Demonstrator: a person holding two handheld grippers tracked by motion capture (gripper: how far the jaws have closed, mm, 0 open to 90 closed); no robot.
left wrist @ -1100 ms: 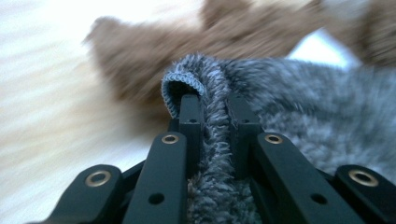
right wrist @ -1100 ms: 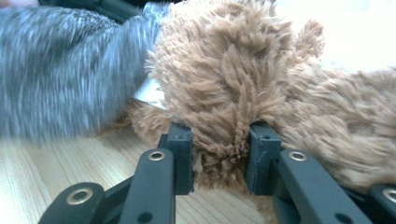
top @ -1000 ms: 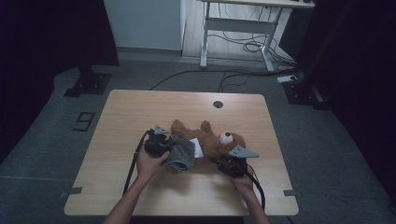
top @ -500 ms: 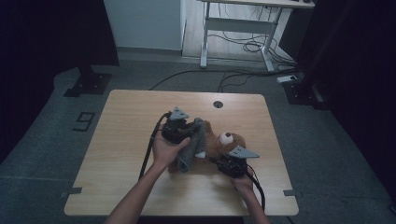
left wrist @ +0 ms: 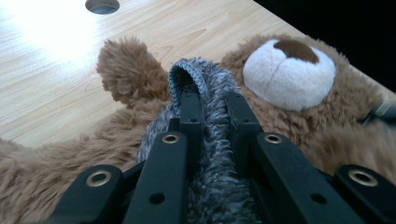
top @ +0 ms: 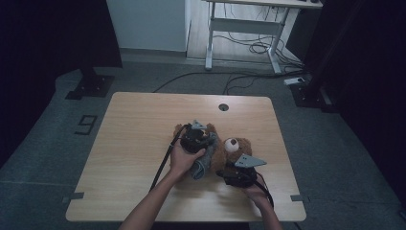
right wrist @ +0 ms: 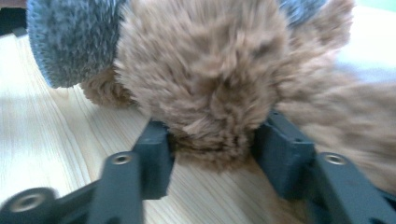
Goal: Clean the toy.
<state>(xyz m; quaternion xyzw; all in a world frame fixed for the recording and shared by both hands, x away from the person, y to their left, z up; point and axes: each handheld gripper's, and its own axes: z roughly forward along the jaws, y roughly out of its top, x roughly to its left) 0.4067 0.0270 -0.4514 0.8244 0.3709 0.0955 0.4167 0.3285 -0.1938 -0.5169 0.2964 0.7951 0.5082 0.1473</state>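
left gripper (top: 197, 136): jaws clamped on grey knit garment (left wrist: 205, 93), seen close in its own view
right gripper (top: 238, 173): jaws just opening, bear limb between
teddy bear (top: 229, 152): on desk (top: 139, 120), mid-right

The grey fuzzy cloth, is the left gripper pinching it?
Touching. In the left gripper view the left gripper has both black jaws pressed tight against the grey fuzzy cloth, which is squeezed between them above the teddy bear.

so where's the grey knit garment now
High view: the grey knit garment hangs at table centre, pinched in the left hand-held gripper, against the teddy bear.
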